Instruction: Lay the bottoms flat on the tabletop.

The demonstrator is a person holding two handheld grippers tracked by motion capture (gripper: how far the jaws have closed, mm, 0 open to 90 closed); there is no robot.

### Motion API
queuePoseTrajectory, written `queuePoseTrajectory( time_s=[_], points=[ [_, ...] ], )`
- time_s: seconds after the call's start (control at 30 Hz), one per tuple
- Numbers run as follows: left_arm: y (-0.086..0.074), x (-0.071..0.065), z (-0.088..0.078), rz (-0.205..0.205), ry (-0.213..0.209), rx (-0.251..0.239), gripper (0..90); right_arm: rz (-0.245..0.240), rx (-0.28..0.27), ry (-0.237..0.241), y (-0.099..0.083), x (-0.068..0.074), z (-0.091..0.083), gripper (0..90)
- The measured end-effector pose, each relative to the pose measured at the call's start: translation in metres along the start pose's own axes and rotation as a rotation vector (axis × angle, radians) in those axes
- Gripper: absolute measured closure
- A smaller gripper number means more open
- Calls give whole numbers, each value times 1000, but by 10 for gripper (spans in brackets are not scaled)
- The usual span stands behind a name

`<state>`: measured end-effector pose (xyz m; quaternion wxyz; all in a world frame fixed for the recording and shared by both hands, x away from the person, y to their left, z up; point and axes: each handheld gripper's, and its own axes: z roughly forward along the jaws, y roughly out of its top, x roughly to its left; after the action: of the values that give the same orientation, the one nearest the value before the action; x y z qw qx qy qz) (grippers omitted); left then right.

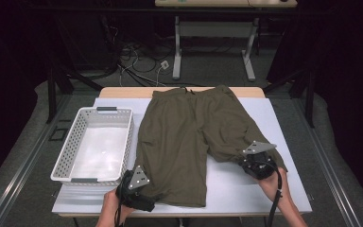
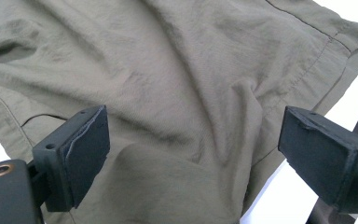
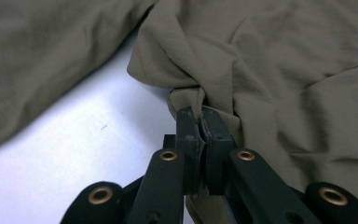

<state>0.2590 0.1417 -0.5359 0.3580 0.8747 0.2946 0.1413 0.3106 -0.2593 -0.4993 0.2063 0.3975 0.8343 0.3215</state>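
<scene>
White table [image 1: 246, 182] in a dark room, shorts [image 1: 189, 137] spread flat, right gripper [image 3: 200, 114] clenched on hem, left gripper [image 2: 193, 140] released over fabric.

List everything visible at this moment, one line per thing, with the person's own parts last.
shorts: one, olive green, spread flat in the middle of the table, waistband at the far edge.
basket: one, white, perforated, at the table's left, beside the shorts.
table: one, white top with a wooden far edge.
desk: one, white legs, on the floor beyond the table.
cables: several, black and white, on the floor under the desk.
left gripper: one, black, jaws open over the near left leg hem.
right gripper: one, black, shut on bunched cloth at the right leg hem.
hands: two, at the near edge.
</scene>
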Motion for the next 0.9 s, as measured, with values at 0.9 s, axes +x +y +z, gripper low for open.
queuePoseTrajectory(
  time_s=[0.9],
  points=[
    [0, 1, 0, 1, 8, 4, 85, -130, 69, -58, -2, 4, 12, 529]
  ],
)
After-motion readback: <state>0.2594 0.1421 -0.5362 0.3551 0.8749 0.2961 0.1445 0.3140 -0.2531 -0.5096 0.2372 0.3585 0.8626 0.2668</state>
